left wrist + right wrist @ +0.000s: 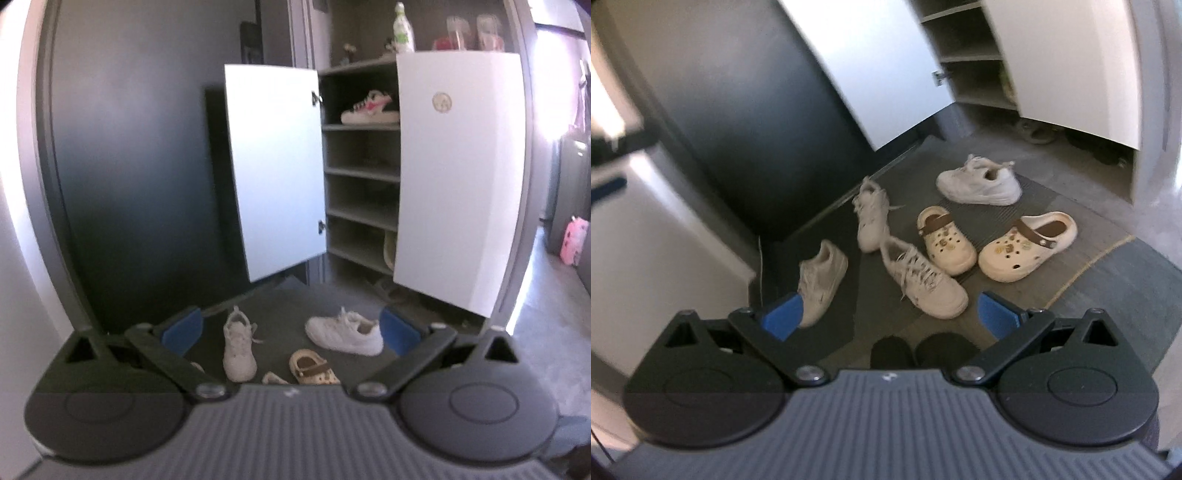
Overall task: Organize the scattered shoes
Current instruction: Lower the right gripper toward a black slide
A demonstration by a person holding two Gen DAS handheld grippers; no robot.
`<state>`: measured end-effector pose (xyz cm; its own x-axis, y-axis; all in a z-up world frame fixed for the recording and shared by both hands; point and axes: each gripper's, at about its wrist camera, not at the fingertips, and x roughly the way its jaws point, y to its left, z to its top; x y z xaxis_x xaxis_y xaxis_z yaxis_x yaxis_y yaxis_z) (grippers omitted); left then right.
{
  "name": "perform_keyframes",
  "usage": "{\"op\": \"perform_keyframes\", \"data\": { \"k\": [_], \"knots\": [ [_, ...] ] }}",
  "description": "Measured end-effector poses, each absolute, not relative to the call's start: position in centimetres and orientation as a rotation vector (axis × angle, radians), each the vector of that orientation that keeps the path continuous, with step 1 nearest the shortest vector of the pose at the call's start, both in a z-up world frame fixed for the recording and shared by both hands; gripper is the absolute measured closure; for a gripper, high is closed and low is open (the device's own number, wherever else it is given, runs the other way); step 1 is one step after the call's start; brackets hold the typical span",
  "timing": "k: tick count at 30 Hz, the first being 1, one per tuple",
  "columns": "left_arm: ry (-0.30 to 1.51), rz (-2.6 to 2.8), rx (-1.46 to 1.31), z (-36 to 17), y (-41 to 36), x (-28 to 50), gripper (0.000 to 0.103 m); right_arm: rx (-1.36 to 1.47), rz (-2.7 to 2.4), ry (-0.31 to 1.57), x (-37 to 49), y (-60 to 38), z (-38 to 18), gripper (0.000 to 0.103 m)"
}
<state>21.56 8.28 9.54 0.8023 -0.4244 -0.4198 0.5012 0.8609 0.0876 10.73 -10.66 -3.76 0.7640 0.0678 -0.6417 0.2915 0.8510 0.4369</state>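
Both grippers hang above a dark grey ribbed floor mat with their blue-padded fingers spread wide and holding nothing. The left gripper faces a tall white shoe cabinet whose two doors stand open; the right gripper looks down on the scattered footwear.

In the right wrist view six loose shoes lie on the mat. A white lace-up sneaker sits at about 1 o'clock, farthest from the gripper, lying crosswise. A second white sneaker with loose laces lies at 12 o'clock. Just beside its lower end a third white sneaker angles towards 5 o'clock; whether the two touch cannot be told. A fourth white sneaker rests at 10 o'clock, partly behind the left finger. Two cream perforated clogs with brown heel straps and small charms lie near each other: the left clog at 1 o'clock and the right clog at 2 o'clock.

Inside the cabinet, a white sneaker with pink and black markings stands on the top grey shelf. On the cabinet top stands a white bottle with a green label.
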Motion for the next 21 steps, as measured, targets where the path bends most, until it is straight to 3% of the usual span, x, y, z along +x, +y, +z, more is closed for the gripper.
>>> {"op": "perform_keyframes", "data": {
  "k": [11,14,19,21],
  "knots": [
    [0.466,-0.543,0.161,8.6,10.5,20.2,0.0,0.184,0.093,0.845,17.8,-5.3,-7.3,0.0],
    [0.447,-0.525,0.132,8.6,11.8,19.4,0.0,0.094,0.166,0.742,19.1,-3.9,-8.0,0.0],
    [0.476,-0.446,0.132,8.2,12.5,19.6,0.0,0.195,0.336,0.735,22.0,-4.3,-12.6,0.0],
    [0.466,-0.412,0.093,8.7,13.2,19.8,0.0,0.185,0.392,0.785,23.1,-4.4,-15.2,0.006]
  ]
}}
